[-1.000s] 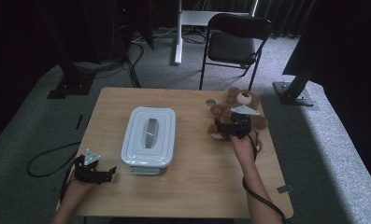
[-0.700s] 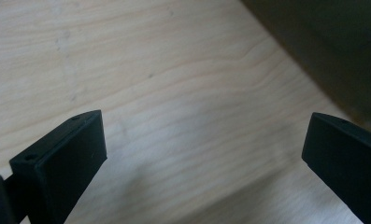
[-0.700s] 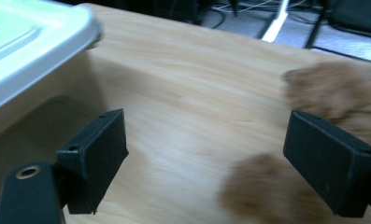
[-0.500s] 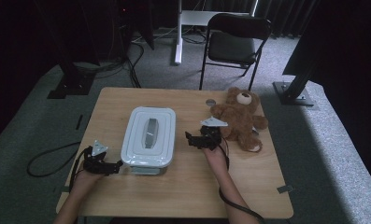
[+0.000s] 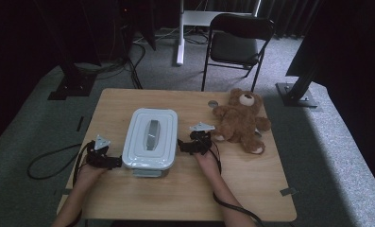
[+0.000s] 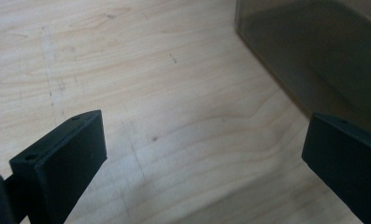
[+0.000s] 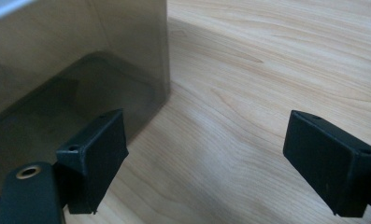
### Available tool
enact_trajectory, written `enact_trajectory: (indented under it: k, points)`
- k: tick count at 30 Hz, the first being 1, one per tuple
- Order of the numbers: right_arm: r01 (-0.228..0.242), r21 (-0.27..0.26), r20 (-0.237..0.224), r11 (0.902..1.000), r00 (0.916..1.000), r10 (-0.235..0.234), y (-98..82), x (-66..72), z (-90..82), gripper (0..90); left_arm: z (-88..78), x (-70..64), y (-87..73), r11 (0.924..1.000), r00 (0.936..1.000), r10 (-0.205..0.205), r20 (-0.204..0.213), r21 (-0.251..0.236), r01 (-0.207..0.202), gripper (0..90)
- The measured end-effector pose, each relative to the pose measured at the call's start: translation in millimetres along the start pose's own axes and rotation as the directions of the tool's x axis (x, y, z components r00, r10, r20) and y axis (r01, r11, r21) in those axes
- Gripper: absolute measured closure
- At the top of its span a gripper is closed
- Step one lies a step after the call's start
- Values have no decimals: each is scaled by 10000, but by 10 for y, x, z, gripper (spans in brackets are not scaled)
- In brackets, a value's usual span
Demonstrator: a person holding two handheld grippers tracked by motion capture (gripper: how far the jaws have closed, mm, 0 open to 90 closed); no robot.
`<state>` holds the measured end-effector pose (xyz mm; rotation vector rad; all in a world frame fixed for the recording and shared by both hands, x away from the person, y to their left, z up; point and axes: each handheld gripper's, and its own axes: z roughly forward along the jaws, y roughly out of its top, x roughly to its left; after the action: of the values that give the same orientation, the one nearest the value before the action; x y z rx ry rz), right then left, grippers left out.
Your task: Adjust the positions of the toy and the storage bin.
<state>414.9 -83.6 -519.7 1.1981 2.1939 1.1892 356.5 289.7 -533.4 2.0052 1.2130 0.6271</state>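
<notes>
Pale wood runs under both grippers, which sit low on the table (image 5: 251,179) at either side of the box (image 5: 150,138) — a lidded, light grey-white container near the table's middle. Both forearms come in from the near edge, each hand turned inward so its gripper points at a long side of the box. The left gripper (image 5: 115,162) lies at the box's near left corner, its fingers (image 6: 61,163) spread wide with bare wood between them; the box's dark wall stands just beyond the far finger, not between the two. The right gripper (image 5: 181,145) lies against the right side — its fingers (image 7: 96,154) also released and wide apart, one just beside the wall's corner. A teddy bear (image 5: 239,118) sprawls near the right gripper.
</notes>
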Motion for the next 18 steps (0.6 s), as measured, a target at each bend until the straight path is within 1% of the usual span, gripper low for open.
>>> enact_trajectory:
  k: [1,3,6,8,9,12,13,15,16,17,18]
  points:
    - [-30,66,30,10000,10000,30,4,-2,14,130,3,0,14,10000,10000,-4,49,-28,4,6]
    - [55,125,-39,9999,10000,-54,9,-11,44,130,12,-10,36,10000,9999,8,158,-72,-6,6]
    - [-83,209,7,9997,10000,83,18,-40,87,130,36,-34,75,9999,9998,77,193,-75,-76,6]
    - [-206,223,50,9995,9998,204,25,-63,114,130,49,-60,97,9997,9995,250,181,-55,-249,6]
    - [-218,209,-26,9995,9998,219,28,-74,122,130,50,-77,103,9994,9992,337,210,-29,-336,6]
    - [-232,250,2,9994,9997,232,32,-87,120,130,44,-139,109,9991,9982,412,430,-96,-408,6]
    - [-277,215,-49,9994,9996,278,31,-94,108,130,40,-173,112,9987,9983,498,301,-72,-496,7]
    - [-281,175,53,9995,9996,280,23,-119,78,130,31,-216,114,9981,9979,606,242,-82,-605,6]
    - [-340,142,4,9993,9994,340,19,-134,69,130,24,-244,111,9975,9971,710,287,-87,-708,7]
    - [-378,141,14,9992,9993,378,14,-155,56,132,17,-277,108,9952,9944,978,401,-6,-979,6]
    - [-399,165,33,9991,9992,399,9,-175,42,133,13,-300,104,9941,9931,1084,455,27,-1086,6]
